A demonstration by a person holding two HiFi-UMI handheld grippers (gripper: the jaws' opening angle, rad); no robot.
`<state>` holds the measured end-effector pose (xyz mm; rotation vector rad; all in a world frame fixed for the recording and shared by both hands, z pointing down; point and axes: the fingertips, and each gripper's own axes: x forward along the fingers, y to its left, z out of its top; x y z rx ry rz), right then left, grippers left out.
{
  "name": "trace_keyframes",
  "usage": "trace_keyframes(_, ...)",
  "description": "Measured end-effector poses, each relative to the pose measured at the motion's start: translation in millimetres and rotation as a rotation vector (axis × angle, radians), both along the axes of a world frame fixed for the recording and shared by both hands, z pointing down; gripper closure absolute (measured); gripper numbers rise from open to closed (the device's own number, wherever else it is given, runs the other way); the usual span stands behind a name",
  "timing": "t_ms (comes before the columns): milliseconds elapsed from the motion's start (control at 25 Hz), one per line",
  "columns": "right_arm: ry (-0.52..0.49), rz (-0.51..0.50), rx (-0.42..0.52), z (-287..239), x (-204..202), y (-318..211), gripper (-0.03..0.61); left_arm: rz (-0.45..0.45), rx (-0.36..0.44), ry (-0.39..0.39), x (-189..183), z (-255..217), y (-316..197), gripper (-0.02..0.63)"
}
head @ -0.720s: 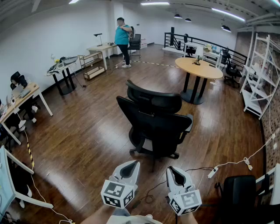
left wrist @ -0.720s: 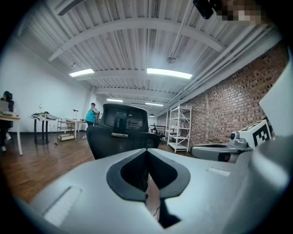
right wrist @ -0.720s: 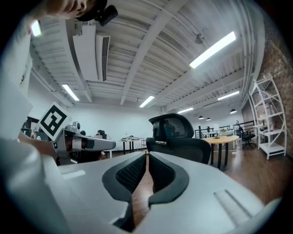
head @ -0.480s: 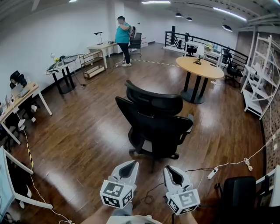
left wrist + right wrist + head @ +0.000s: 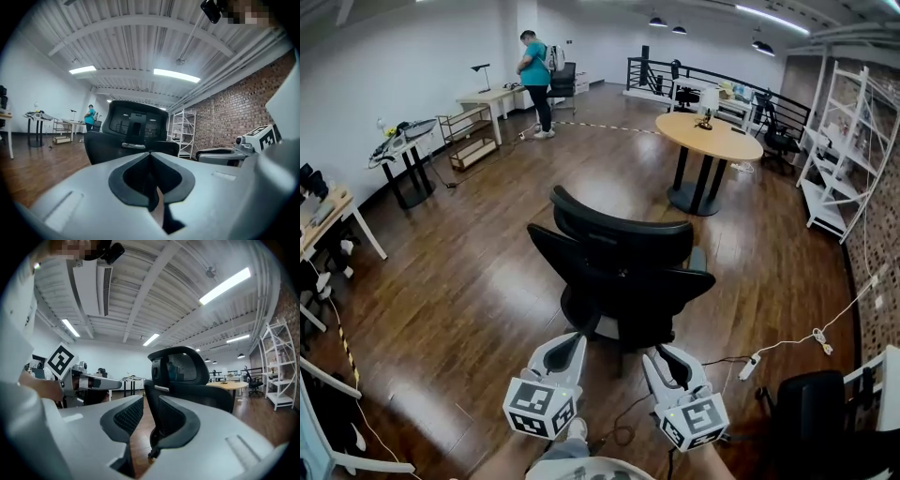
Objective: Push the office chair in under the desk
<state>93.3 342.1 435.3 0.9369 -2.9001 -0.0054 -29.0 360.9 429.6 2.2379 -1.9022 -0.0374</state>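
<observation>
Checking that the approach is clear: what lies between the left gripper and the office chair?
Only bare wood floor. In the head view the left gripper sits just behind the office chair with nothing between; the left gripper view agrees.

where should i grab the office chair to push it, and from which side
Probably the top rim of the backrest on the office chair, from behind: the back faces the left gripper and right gripper, stands upright, and that rim is a thin edge jaws could straddle.

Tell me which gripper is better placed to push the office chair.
Probably the right gripper: its jaws stand apart; in its view the backrest edge of the office chair lines up with the gap. The left gripper is shut. Neither touches it.
</observation>
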Motion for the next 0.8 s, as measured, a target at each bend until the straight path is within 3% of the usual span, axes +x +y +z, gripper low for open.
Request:
trace_keyframes(240, 0.108, 0.027, 0.049, 2, -17, -42, 0.439, 0.069, 0.020, -0.061, -45, -9, -43, 0.578)
trace_keyframes(560, 0.330, 0.062, 0.102, 3, -31, -100, 0.366, 0.155, 0.024, -0.238, -121, -15, -103, 0.517)
trace_keyframes(640, 0.396, 0.070, 0.118, 4, -28, -114, 0.353, 0.202, 0.003, -0.303, -130, -10, -117, 0.484)
trace_keyframes(760, 0.516, 0.093, 0.147, 2, -21, -140, 0.319, 0.274, -0.054, -0.445, -149, 1, -141, 0.349)
trace_keyframes(800, 0.557, 0.104, 0.156, 0, -17, -149, 0.319, 0.286, -0.066, -0.494, -156, 3, -149, 0.342)
